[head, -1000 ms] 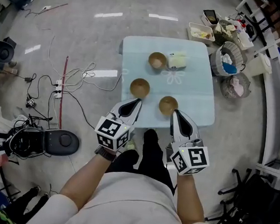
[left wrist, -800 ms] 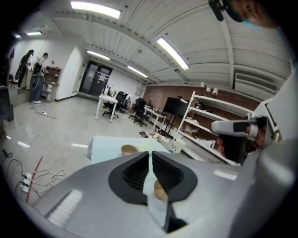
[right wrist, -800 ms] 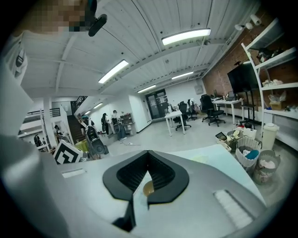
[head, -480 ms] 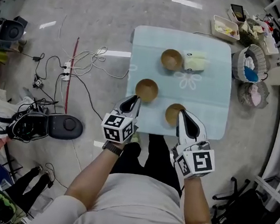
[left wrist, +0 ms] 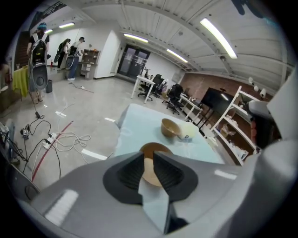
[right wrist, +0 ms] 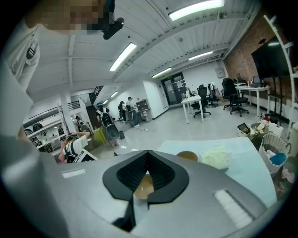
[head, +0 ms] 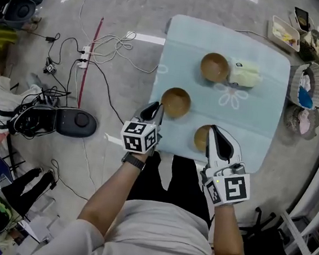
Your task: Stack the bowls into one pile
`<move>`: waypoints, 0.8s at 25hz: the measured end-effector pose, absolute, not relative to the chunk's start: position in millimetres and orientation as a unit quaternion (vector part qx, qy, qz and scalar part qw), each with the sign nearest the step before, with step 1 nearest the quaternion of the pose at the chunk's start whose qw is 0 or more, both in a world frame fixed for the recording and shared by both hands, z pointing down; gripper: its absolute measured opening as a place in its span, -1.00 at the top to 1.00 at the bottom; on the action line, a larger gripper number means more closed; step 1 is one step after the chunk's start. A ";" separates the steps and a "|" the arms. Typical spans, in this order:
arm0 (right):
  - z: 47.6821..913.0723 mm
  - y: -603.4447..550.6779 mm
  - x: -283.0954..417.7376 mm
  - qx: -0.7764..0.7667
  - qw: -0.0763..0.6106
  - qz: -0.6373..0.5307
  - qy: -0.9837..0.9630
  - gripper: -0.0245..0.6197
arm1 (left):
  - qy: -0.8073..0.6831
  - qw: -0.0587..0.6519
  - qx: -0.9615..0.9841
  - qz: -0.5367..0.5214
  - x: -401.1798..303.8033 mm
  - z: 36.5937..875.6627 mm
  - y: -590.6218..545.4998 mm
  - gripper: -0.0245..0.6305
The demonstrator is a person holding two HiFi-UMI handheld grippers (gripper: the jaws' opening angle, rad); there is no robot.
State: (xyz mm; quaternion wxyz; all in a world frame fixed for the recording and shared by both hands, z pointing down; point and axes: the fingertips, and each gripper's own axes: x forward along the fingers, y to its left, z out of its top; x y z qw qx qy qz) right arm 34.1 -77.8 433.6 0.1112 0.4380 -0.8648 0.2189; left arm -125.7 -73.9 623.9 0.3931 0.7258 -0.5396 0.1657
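My right claw point(head: 213, 131) is pinched shut on nothing above the nearest bowl point(head: 201, 138), my left claw point(head: 158, 107) stands slightly apart, empty, just short of the middle bowl point(head: 177, 102), and the far bowl point(head: 214, 67) sits well beyond both.

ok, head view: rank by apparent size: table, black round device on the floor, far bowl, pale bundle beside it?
1. table
2. black round device; it is on the floor, farther off, so likely bigger than it looks
3. far bowl and pale bundle: about alike, not ranked
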 end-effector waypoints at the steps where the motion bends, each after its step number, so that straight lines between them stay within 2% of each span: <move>1: 438.4 -79.9 30.4 0.431 0.114 0.221 -0.867 0.89 | -0.543 0.398 0.720 0.167 -127.6 629.3 -75.2 0.86; 12: 474.0 -101.5 -9.2 0.378 0.133 0.227 -0.888 0.89 | -0.541 0.433 0.700 0.171 -130.9 665.2 -82.0 0.83; 20: 480.3 -102.8 -7.8 0.380 0.139 0.230 -0.885 0.89 | -0.538 0.458 0.688 0.167 -129.8 681.8 -82.8 0.84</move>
